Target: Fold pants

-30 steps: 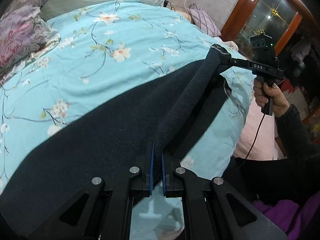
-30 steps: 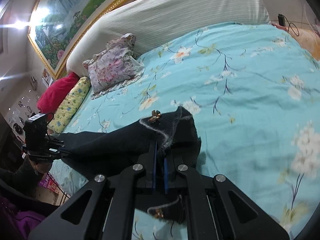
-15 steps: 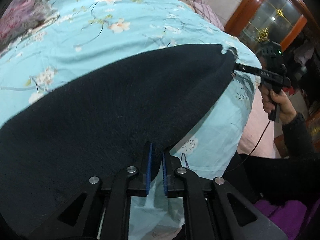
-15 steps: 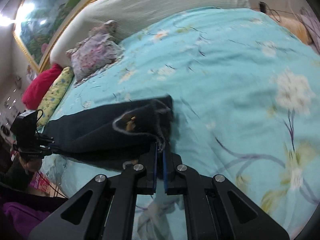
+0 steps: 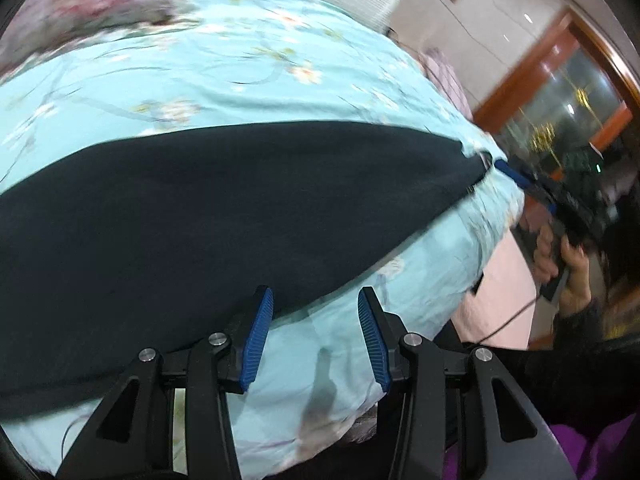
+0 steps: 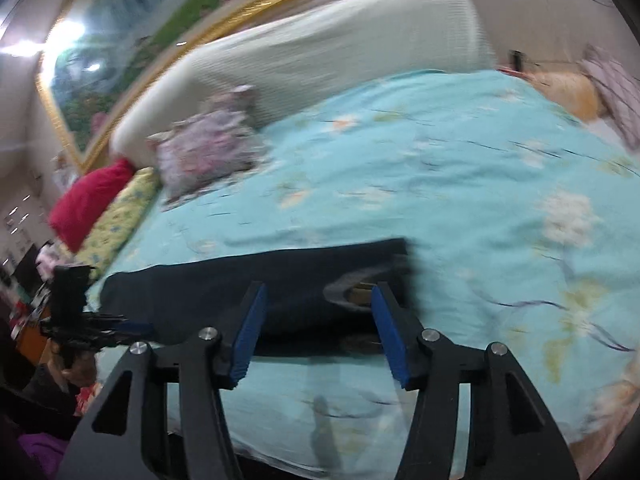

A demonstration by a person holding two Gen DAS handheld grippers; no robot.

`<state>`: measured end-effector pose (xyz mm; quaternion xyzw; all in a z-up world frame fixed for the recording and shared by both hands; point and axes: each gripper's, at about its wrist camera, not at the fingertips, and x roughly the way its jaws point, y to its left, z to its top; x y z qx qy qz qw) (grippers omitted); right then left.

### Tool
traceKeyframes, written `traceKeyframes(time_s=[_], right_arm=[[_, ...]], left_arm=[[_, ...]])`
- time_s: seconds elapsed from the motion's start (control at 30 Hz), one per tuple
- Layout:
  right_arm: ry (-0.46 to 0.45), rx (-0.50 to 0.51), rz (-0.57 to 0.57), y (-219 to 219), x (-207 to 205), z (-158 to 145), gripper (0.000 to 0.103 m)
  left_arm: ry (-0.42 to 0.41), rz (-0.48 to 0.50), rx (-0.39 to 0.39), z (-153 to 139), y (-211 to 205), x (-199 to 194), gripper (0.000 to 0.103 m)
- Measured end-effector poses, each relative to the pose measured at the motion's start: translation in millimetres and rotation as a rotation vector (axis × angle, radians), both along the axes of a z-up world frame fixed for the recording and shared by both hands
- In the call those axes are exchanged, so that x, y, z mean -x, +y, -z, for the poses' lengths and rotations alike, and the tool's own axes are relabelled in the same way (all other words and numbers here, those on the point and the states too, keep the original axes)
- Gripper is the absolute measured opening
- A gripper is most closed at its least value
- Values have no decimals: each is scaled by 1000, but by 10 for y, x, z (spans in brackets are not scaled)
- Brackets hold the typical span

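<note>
The dark navy pants lie flat as a long band across the turquoise floral bedspread, close to the bed's near edge. My left gripper hovers over their near edge with its jaws opening and no cloth pinched between the blue pads. In the right wrist view the pants end at a waistband with a brass button. There my right gripper is also opening, just in front of the waistband, gripping nothing. Each gripper shows small in the other's view, the right gripper and the left gripper.
A cream headboard and a framed painting back the bed. Floral, red and yellow pillows lie at its head. A wooden glass-fronted cabinet stands beyond the foot. A hand holds the right gripper's handle.
Both grippers were shut on the pants, holding them stretched and lifted. They lowered the pants flat onto the bedspread, let go and drew back toward the bed's edge.
</note>
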<state>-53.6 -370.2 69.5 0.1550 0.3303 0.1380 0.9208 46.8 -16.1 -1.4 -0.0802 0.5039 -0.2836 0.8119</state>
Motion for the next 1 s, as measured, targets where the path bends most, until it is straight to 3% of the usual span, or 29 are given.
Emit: traceKeyframes(time_s=[0.5, 0.7, 1.0], right_arm=[[71, -52, -445, 1825, -476, 355, 56], [72, -21, -535, 2277, -541, 381, 56], [57, 67, -640, 2806, -588, 382, 56]], left_arm=[[4, -420, 39, -32, 1475, 473, 45], [10, -550, 48, -38, 2029, 636, 45], [9, -685, 57, -18, 2500, 789, 46]])
